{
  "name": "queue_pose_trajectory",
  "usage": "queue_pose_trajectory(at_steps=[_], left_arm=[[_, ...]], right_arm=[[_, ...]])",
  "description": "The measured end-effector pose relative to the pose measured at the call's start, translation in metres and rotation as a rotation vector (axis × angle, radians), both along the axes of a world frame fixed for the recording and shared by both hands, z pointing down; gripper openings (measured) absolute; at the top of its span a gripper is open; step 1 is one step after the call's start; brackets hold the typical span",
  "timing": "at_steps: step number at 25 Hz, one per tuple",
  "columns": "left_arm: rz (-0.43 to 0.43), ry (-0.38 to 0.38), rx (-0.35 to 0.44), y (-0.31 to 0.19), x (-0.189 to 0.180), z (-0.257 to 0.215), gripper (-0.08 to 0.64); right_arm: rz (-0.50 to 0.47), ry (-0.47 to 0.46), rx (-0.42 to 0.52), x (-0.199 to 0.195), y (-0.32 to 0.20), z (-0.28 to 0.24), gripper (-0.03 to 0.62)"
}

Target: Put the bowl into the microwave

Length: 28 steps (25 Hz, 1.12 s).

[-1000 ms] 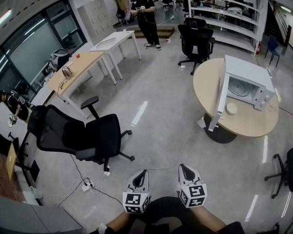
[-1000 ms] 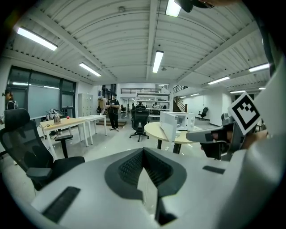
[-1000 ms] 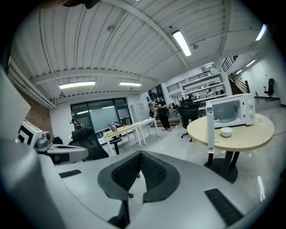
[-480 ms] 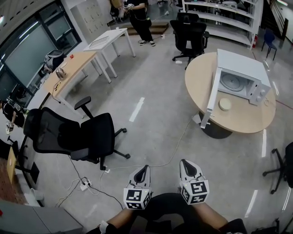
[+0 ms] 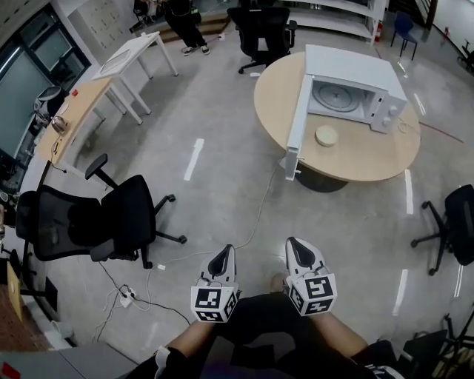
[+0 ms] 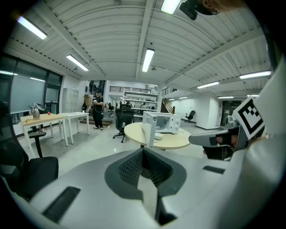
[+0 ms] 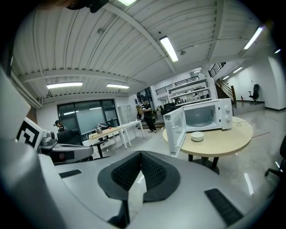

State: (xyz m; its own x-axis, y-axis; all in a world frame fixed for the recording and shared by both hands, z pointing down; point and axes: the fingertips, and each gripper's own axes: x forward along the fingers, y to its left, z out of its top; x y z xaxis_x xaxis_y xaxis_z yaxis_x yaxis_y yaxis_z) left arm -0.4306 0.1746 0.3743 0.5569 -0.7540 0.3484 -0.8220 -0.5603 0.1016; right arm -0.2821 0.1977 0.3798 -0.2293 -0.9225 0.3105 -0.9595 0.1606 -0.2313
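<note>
Blk office chair (image 5: 126, 215) nr power strip (image 5: 126, 297); desks (image 5: 74, 111) w/ person (image 5: 180, 16) beyond.

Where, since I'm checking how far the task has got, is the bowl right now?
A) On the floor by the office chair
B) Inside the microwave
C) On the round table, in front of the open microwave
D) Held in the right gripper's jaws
C: the bowl sits on the round table just outside the microwave, whose door stands open, while the left gripper and right gripper are far off with jaws shut and empty.
</note>
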Motion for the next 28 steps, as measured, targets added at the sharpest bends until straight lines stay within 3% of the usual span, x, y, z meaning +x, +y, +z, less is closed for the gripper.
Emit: queue_pose_trajectory(at_steps=[7, 13, 18, 28], left_arm=[[0.073, -0.037, 0.002, 0.002, 0.050, -0.003, 0.044], [0.115, -0.053, -0.009, -0.001, 0.066, 0.000, 0.044], [0.234, -0.080, 0.049, -0.005, 0.096, -0.001, 0.044], [0.462, 0.014, 0.048, -0.037, 0.158, -0.017, 0.044]], right_arm=[[0.059, -0.043, -0.025, 0.043, 0.010, 0.013, 0.017], [0.111, -0.067, -0.025, 0.058, 0.015, 0.016, 0.015], [0.178, -0.049, -0.058, 0.072, 0.019, 0.026, 0.015], [0.360, 0.035, -0.080, 0.106, 0.012, 0.001, 0.015]])
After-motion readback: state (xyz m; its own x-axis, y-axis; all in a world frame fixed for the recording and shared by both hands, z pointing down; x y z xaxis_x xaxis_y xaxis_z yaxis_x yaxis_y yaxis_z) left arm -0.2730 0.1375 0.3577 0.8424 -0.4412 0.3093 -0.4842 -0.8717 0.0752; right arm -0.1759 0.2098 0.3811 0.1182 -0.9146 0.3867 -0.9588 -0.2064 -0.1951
